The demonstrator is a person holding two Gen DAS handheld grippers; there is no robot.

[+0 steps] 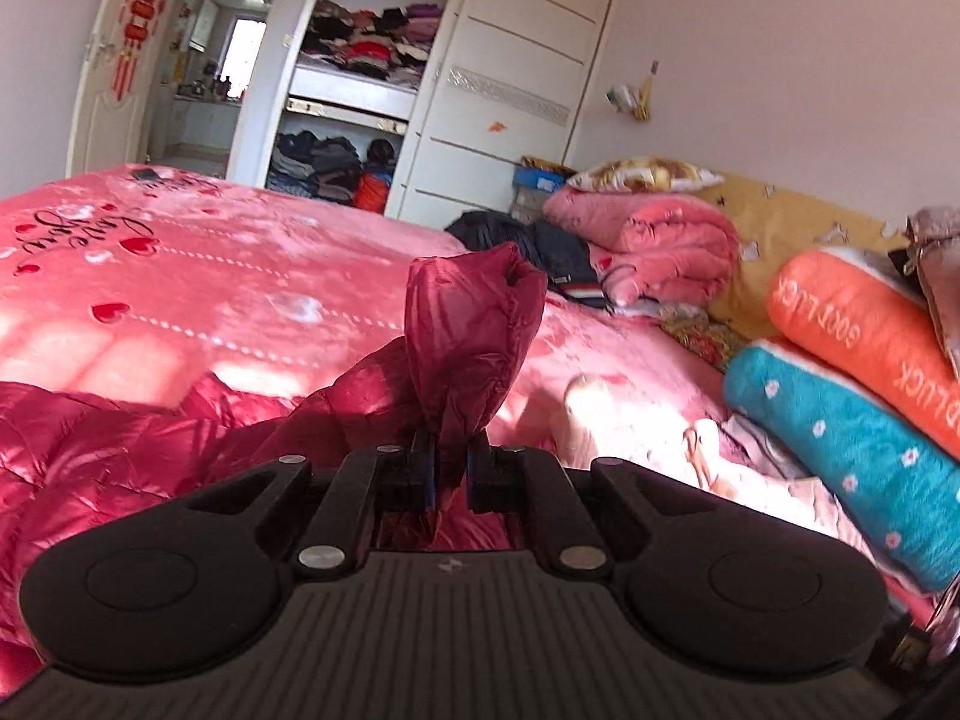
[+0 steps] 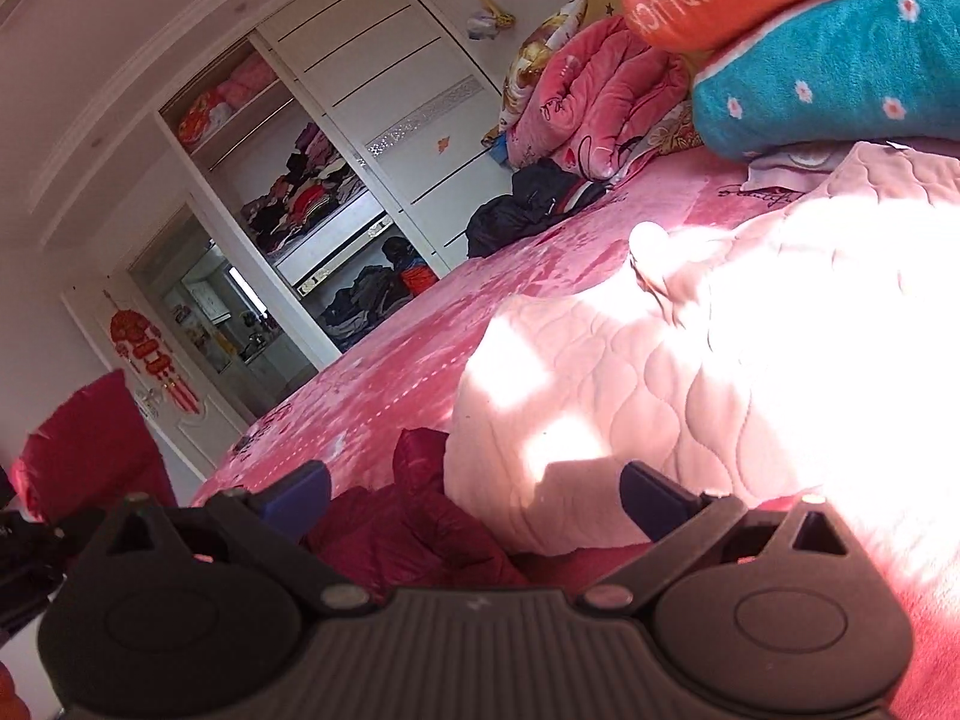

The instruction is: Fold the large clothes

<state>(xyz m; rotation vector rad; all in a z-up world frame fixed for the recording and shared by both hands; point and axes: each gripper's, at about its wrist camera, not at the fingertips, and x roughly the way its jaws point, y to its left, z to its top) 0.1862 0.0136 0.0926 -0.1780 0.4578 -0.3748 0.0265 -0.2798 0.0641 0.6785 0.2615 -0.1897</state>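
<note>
A shiny dark red padded jacket (image 1: 120, 438) lies on the pink bed at the lower left of the left wrist view. My left gripper (image 1: 449, 468) is shut on one of its sleeves (image 1: 474, 330), which stands up bunched above the jaws. In the right wrist view my right gripper (image 2: 474, 489) stands open, its blue pads far apart with nothing pinched. Part of the same red jacket (image 2: 420, 516) lies crumpled just beyond and between its fingers. Another piece of the red jacket (image 2: 84, 450) hangs raised at the far left of that view.
A pale pink quilted garment (image 2: 690, 372) lies sunlit right of the jacket. Orange (image 1: 864, 324) and teal (image 1: 852, 456) pillows are stacked at the bed's head, beside a folded pink blanket (image 1: 648, 240) and a dark jacket (image 1: 528, 240). An open wardrobe (image 1: 360, 90) stands beyond the bed.
</note>
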